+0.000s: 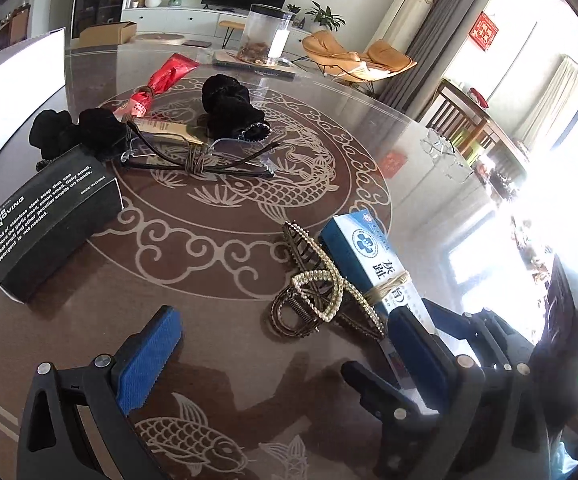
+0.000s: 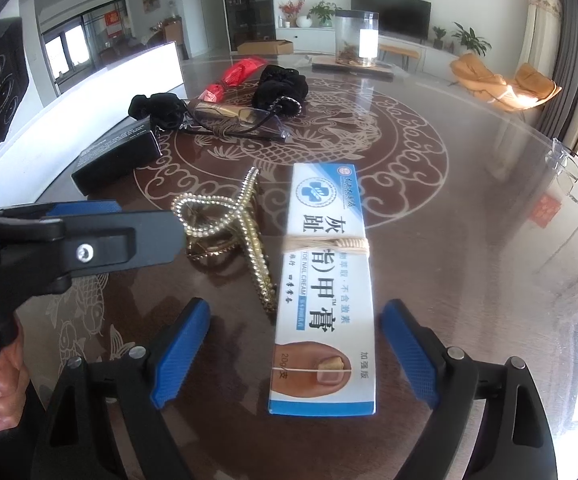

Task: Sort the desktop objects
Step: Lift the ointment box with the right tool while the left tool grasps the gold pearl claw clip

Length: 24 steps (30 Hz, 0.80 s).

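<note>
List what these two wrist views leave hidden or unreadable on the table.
- Left wrist view: the near end of the toe nail cream box is hidden behind a blue-padded gripper.
- Right wrist view: the black soap box print is too small to read.
- Both views: window glare washes out the table's right edge.

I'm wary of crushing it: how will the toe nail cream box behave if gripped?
The toe nail cream box looks like thin cardboard, so probably light and dentable. Lying flat, it should slide on the glossy table rather than roll.
</note>
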Each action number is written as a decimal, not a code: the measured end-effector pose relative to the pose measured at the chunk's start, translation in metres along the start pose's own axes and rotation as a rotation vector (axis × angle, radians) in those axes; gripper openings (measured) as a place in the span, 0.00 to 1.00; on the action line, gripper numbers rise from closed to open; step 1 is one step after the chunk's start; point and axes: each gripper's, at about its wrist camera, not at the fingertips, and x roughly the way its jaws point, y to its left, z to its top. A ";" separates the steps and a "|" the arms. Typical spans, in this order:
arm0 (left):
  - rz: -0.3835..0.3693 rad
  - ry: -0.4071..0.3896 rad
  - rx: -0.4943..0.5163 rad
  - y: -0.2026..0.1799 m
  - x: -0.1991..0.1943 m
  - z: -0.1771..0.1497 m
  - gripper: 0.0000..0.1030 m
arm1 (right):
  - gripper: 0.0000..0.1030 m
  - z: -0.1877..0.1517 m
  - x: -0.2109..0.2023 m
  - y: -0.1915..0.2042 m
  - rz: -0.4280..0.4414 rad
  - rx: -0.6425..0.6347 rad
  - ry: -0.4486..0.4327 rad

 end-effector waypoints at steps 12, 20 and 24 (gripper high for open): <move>0.152 0.060 0.023 0.023 0.009 0.007 1.00 | 0.87 0.000 -0.002 -0.005 0.048 0.029 -0.014; 0.108 0.093 0.037 -0.005 0.022 0.009 1.00 | 0.87 0.001 -0.002 -0.005 0.054 0.030 -0.016; 0.262 0.108 0.051 -0.009 0.037 0.009 1.00 | 0.87 0.000 -0.002 -0.005 0.058 0.031 -0.017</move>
